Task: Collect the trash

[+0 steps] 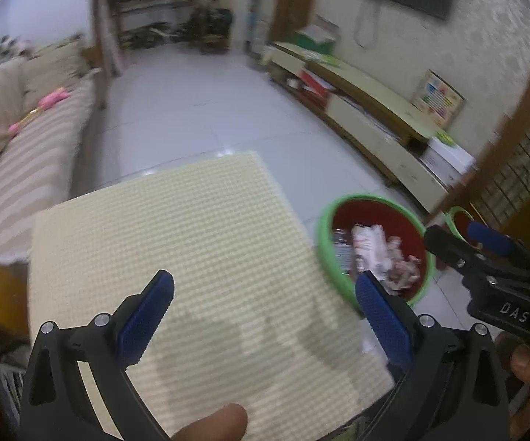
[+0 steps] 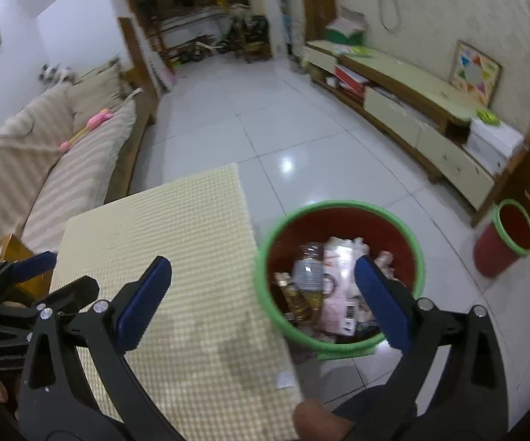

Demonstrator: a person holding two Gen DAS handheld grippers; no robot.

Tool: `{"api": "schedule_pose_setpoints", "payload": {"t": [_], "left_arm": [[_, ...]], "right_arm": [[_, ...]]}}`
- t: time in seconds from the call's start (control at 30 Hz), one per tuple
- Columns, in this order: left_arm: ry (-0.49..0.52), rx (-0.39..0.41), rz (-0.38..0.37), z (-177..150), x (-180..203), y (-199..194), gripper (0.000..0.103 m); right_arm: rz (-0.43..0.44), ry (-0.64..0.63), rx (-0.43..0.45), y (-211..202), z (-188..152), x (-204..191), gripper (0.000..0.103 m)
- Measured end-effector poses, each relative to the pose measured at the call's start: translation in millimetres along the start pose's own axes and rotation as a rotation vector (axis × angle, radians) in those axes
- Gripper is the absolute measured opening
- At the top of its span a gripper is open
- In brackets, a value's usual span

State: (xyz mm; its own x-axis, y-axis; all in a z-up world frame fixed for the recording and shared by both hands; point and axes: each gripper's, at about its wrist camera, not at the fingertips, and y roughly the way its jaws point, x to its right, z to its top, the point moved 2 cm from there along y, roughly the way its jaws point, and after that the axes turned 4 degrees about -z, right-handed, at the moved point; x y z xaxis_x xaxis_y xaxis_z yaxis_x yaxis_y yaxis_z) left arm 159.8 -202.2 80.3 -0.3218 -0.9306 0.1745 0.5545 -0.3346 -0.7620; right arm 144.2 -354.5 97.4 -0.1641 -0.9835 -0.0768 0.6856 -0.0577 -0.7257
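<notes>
Trash (image 2: 323, 286) fills the red bin (image 2: 338, 205) just right of the checked table (image 2: 176, 257). Left gripper (image 1: 265, 319) and right gripper (image 2: 263, 301) both gape wide, holding nothing, above that table's near edge.

White tiled floor (image 2: 265, 125); striped sofa (image 2: 62, 169); low cabinet (image 2: 412, 99).
</notes>
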Motion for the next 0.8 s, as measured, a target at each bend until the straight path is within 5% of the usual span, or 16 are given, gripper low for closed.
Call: {"api": "schedule_pose_setpoints", "payload": {"t": [0.33,0.57,0.8], "left_arm": [[-0.143,0.144,0.144,-69.0,-92.8,-63.0,0.095],[-0.188,0.189,0.217,-116.3,-118.9,-84.8,0.095],[-0.216,0.278,0.212,-153.2,-128.7,-83.8,0.095]], "right_arm": [[0.080,-0.137,0.056,-18.4,-42.8,-98.5,0.098],[0.152,-0.153,0.101,-23.7,-76.0,-127.3,0.098],[0.121,-0.225,0.130,-28.6,-106.8,-142.0,0.098]]}}
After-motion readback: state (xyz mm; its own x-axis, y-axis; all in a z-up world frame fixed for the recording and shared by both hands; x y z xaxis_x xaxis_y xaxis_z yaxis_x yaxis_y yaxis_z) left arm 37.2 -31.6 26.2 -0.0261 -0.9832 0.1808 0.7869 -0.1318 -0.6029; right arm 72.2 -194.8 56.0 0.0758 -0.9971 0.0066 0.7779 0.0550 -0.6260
